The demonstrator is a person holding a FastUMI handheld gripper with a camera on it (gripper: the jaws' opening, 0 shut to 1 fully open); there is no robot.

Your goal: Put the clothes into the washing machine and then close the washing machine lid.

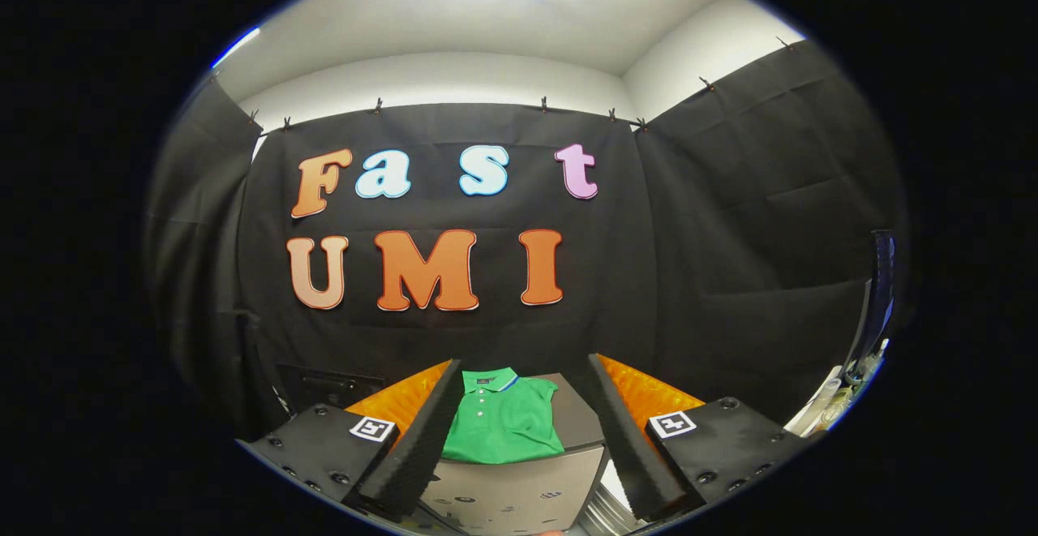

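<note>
A folded green polo shirt (504, 421) lies on the flat grey top of a box-like washing machine (519, 491), seen between my fingers and a little ahead of them. My gripper (525, 374) is open, its fingers spread wide on either side of the shirt and holding nothing. The fingers hover above the machine, apart from the shirt. The machine's grey front face shows below the shirt. Where the lid is cannot be told from here.
Black cloth walls close the booth behind and on both sides. A dark upright object (876, 301) stands at the right, with pale items (827, 406) beside its base. A dark box-like shape (328, 386) sits low against the back wall on the left.
</note>
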